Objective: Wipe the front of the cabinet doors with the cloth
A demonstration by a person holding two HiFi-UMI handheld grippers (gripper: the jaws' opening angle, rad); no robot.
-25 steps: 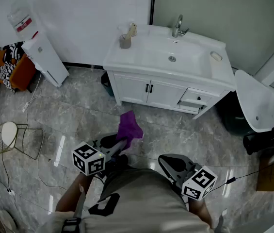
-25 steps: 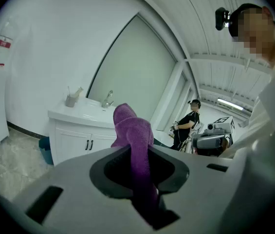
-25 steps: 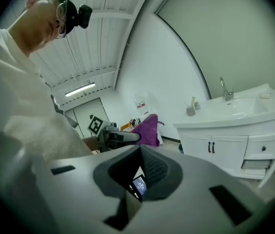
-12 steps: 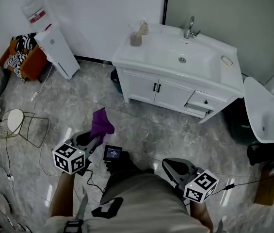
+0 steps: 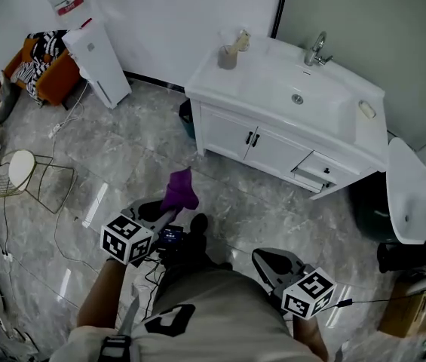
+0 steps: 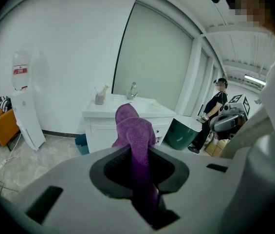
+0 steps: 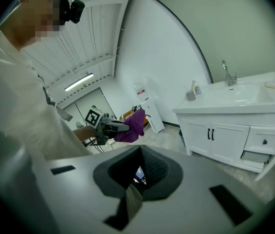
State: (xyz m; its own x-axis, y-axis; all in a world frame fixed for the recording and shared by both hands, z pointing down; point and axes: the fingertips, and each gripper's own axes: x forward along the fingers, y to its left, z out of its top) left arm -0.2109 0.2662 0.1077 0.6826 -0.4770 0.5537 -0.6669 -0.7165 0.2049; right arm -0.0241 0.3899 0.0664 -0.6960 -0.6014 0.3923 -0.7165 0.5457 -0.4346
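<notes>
The white vanity's two cabinet doors (image 5: 246,138) stand shut under the sink, some way ahead across the floor. My left gripper (image 5: 164,217) is held low in front of me, shut on a purple cloth (image 5: 180,192) that sticks up beyond the jaws. In the left gripper view the cloth (image 6: 135,130) rises through the jaws and hides part of the doors (image 6: 100,136). My right gripper (image 5: 271,261) is at my right side, jaws together with nothing in them. The right gripper view shows the doors (image 7: 211,140) and the cloth (image 7: 136,123) off to the left.
A drawer (image 5: 314,173) right of the doors stands partly pulled out. A small blue bin (image 5: 188,116) sits at the vanity's left corner, a dark green bin (image 5: 365,196) at its right. A water dispenser (image 5: 96,47) and wire stool (image 5: 26,181) are left. A person (image 6: 211,115) stands far right.
The left gripper with the cloth swung out to the left, then came back toward the middle. The view has shifted, so the vanity sits further right. The right gripper has barely moved.
</notes>
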